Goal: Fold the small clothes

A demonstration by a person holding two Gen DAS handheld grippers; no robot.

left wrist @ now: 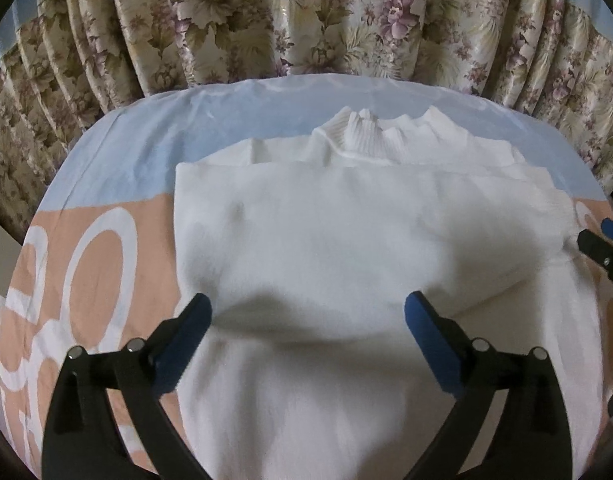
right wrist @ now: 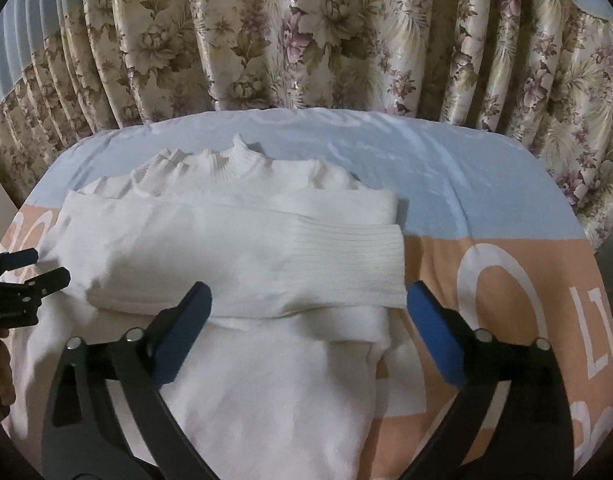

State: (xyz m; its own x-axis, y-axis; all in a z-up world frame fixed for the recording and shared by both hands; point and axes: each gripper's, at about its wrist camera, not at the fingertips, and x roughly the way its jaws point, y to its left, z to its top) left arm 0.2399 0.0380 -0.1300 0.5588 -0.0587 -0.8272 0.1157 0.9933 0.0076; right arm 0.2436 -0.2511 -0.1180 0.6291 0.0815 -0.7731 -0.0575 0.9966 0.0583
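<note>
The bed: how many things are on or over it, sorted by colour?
White: 1, the sweater, sleeves folded across its body.
Black with blue pads: 2, the left hand-held gripper and right hand-held gripper, both open and holding nothing.
Peach, blue and white: 1, the bedsheet.
Total: 4.

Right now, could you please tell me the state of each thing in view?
White sweater: lying flat on the bed sheet, sleeves folded across the chest, lower body not yet folded.
Left claw: open, holding nothing.
Right claw: open, holding nothing.
Bed sheet: spread out.
Curtain: drawn.
</note>
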